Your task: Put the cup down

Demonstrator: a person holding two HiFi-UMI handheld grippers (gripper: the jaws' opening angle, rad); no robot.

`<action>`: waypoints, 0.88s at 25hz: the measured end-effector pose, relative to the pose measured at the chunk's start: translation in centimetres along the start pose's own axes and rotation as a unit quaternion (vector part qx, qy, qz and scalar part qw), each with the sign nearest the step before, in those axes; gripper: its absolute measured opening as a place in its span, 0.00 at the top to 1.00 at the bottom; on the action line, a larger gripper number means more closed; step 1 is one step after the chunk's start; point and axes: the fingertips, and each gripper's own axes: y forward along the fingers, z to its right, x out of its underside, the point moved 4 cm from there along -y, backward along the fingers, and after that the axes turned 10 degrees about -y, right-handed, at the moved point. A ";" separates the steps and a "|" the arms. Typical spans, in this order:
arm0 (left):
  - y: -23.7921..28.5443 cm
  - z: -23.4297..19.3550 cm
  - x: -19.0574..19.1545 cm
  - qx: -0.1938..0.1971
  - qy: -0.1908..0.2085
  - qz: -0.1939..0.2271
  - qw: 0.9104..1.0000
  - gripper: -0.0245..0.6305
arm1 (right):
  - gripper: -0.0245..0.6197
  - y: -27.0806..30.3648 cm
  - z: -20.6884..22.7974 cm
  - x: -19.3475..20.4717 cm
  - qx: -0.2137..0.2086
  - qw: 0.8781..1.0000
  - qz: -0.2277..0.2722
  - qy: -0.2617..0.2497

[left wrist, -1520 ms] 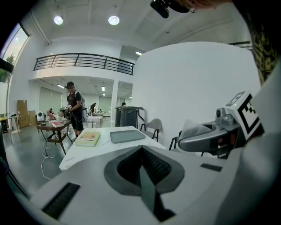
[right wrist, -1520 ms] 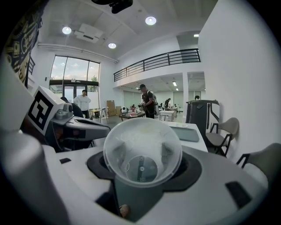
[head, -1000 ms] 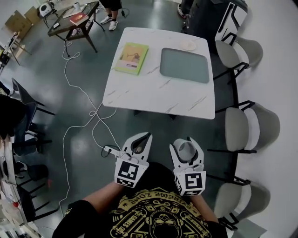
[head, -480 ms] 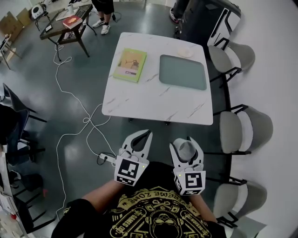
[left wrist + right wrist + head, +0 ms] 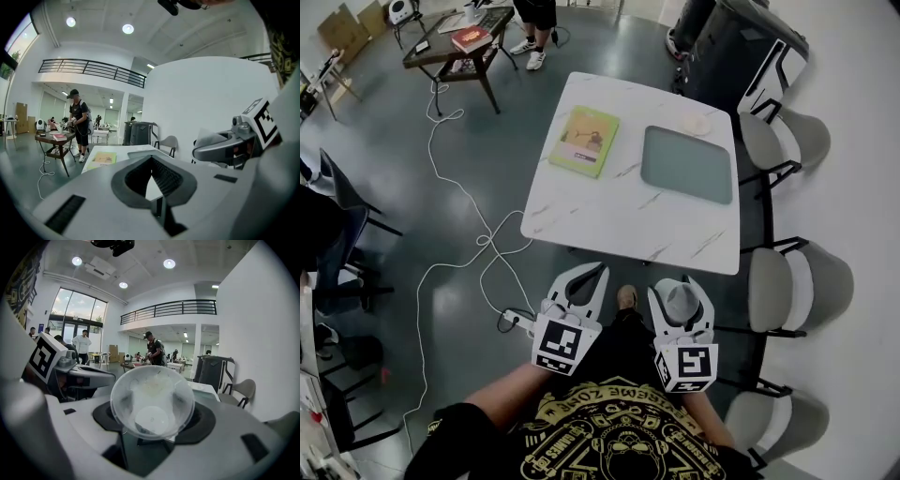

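Right gripper view puts the cup [image 5: 152, 397] squarely in the right claw [image 5: 153, 405], whose jaws stand wide and press on its sides. We look past a round rim to a smaller round base. It is thin, clear plastic, faintly frosted and smeared inside, so we judge it light and easy to dent, which would explain the broad, gentle hold.

To the left of it, the left claw [image 5: 151, 158] has its ribbed dark pads drawn together at the tips. Nothing sits between them, only a diamond-shaped gap behind. We take it as idle, carried level with its partner. Both claws are smooth white moulded shells with a marker cube at the rear.

Head view shows both held close to our chest over the polished grey floor [image 5: 487, 122], with the surface [image 5: 609, 220] ahead and well apart. Its top is white, veined like marble, and rectangular with rounded corners. Far beyond the left claw lies a yellow-green book [image 5: 584, 141]; far beyond the right claw lies a flat grey-green mat [image 5: 686, 164]. The bare stretch nearest the claws looks to us the natural landing spot, and the cup is not yet down.
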 end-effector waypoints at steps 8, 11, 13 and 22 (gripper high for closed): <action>2.4 -1.2 -0.6 -0.027 0.000 -0.006 1.000 0.96 | 0.55 3.6 2.0 0.5 -0.027 1.000 -0.001 0.006; 4.3 -1.4 -0.9 -0.035 0.001 -0.010 0.999 0.96 | 0.55 5.3 3.5 0.5 -0.038 0.999 0.002 0.007; 5.9 -1.5 -1.2 -0.038 0.001 -0.012 0.999 0.96 | 0.55 6.5 4.7 0.5 -0.044 0.999 0.003 0.008; 13.1 -1.3 -3.0 -0.056 0.001 -0.024 0.998 0.96 | 0.55 11.6 11.2 1.2 -0.062 0.998 -0.005 0.015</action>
